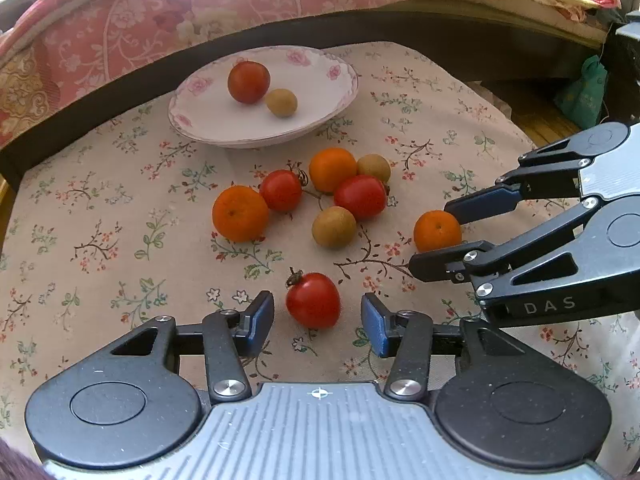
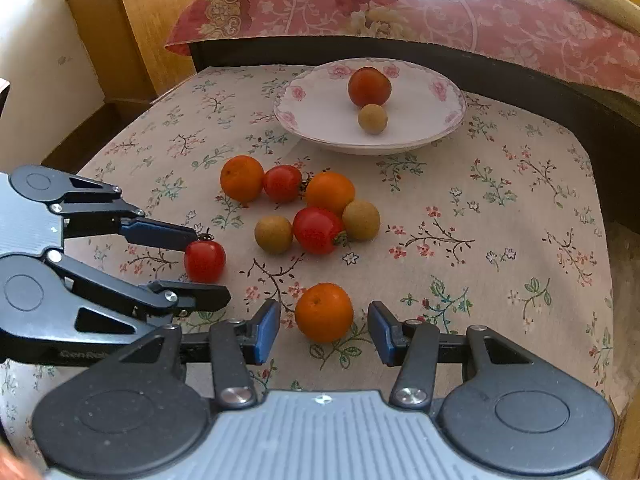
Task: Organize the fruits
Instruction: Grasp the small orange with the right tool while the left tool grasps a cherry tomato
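My left gripper (image 1: pixel 318 322) is open with a red tomato (image 1: pixel 313 300) between its fingers on the cloth; it also shows in the right wrist view (image 2: pixel 208 266). My right gripper (image 2: pixel 323 330) is open around an orange (image 2: pixel 324 312), seen from the left wrist view too (image 1: pixel 437 231). A white flowered plate (image 1: pixel 208 118) at the back holds a tomato (image 1: pixel 249 82) and a small brown fruit (image 1: pixel 281 103). A cluster of oranges, tomatoes and brown fruits (image 1: pixel 320 196) lies mid-table.
The table (image 2: pixel 500 216) has a floral cloth. A bed with a pink floral quilt (image 1: pixel 160 12) runs along its far edge. A wooden cabinet (image 2: pixel 132 28) stands at the back left in the right wrist view.
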`<state>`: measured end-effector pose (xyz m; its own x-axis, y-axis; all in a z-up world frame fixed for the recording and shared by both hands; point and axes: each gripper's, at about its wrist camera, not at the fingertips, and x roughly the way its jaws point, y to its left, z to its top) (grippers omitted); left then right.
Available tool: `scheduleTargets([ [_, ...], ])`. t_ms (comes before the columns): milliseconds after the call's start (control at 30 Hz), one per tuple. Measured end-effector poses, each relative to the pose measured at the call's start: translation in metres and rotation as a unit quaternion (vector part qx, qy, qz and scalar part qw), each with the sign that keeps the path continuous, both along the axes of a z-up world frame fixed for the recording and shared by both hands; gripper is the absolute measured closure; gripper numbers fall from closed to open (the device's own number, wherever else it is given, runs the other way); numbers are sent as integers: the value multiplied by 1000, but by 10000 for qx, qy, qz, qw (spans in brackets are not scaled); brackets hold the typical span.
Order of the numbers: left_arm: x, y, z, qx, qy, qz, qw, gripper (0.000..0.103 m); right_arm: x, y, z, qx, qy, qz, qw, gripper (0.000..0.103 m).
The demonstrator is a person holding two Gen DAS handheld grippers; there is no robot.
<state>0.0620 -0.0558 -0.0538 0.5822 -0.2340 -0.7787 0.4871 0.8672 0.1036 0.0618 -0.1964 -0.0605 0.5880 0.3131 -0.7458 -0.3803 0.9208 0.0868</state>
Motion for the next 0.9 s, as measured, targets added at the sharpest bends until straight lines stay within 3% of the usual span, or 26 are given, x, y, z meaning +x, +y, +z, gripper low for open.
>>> scheduleTargets([
  [233, 0, 0, -1, -14, 44, 38, 10000, 54, -1, 2, 0, -77, -12, 34, 10000, 54],
  [500, -1, 0, 0, -57, 42, 20, 10000, 67, -1, 3, 0, -169, -47, 17, 9998, 68],
  [900, -2, 0, 0, -32, 20, -6, 10000, 66, -4, 6, 0, -244, -84, 98, 9996, 70],
])
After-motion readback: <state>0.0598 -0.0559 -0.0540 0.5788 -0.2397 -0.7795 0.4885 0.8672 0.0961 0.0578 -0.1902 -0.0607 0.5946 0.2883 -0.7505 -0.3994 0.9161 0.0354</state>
